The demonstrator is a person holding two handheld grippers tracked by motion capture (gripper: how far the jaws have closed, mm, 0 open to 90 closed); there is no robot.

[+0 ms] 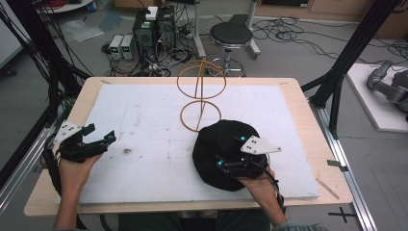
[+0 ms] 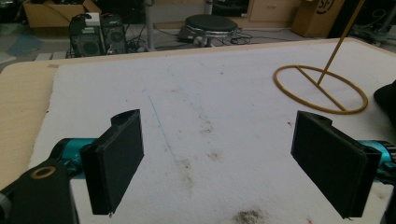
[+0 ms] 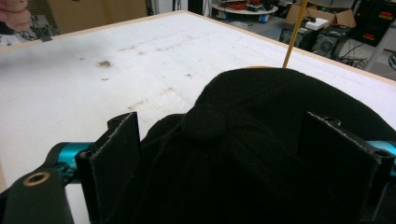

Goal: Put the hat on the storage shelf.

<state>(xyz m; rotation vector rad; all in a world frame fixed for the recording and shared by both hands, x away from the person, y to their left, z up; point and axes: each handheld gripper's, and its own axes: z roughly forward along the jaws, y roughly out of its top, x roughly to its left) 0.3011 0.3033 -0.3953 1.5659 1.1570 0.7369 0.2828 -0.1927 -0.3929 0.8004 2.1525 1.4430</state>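
A black knitted hat (image 1: 216, 139) lies on the white foam board (image 1: 144, 120), right of centre and near the front. My right gripper (image 1: 230, 150) reaches over it from the near side, open. In the right gripper view its jaws straddle the hat (image 3: 261, 98), with fabric bulging up between the pads of the right gripper (image 3: 223, 121). Just behind the hat stands a yellow wire stand (image 1: 202, 91) with a base ring and an upright ring. My left gripper (image 1: 102, 132) hovers open over the board's left edge. In the left gripper view the left gripper (image 2: 218, 116) holds nothing, and the stand's base ring (image 2: 321, 89) lies ahead to the right.
The board rests on a wooden table (image 1: 308, 110). Behind the table are a black stool (image 1: 231, 34), computer towers (image 1: 154, 26) and loose cables. Black frame posts (image 1: 346, 57) rise at the right, near a grey robot arm (image 1: 389, 84).
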